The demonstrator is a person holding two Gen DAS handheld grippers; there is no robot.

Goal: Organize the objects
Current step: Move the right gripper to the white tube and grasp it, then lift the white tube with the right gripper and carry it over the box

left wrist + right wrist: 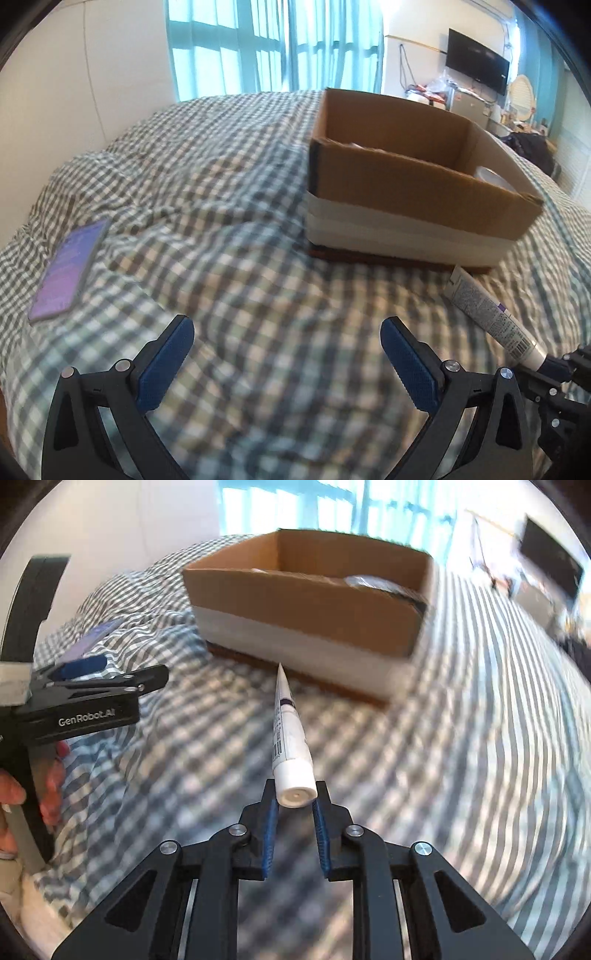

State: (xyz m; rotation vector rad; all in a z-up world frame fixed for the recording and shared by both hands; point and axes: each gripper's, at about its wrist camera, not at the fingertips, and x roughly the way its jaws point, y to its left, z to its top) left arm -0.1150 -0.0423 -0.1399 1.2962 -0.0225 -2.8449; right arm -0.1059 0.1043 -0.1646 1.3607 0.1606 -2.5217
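Cardboard box (306, 602), open-topped with a white band round its lower half, sits on the checked bedspread (229, 206) ahead of both grippers; a pale rounded item shows inside at its right end, identity unclear. Left gripper (287, 334) hovers above the bedspread with its blue pads spread wide, nothing between them; box lies ahead and to its right. Purple phone (68, 266) lies flat on the bedspread, well off to the left of the left gripper. Right gripper (295, 799) has its pads closed against the white cap end of a tube (288, 734), which points forward along the fingers, crimped tail toward the near wall of the box. Tube appears raised off the bedspread, tail near the box's base; contact cannot be determined. Right-wrist view is motion-blurred.
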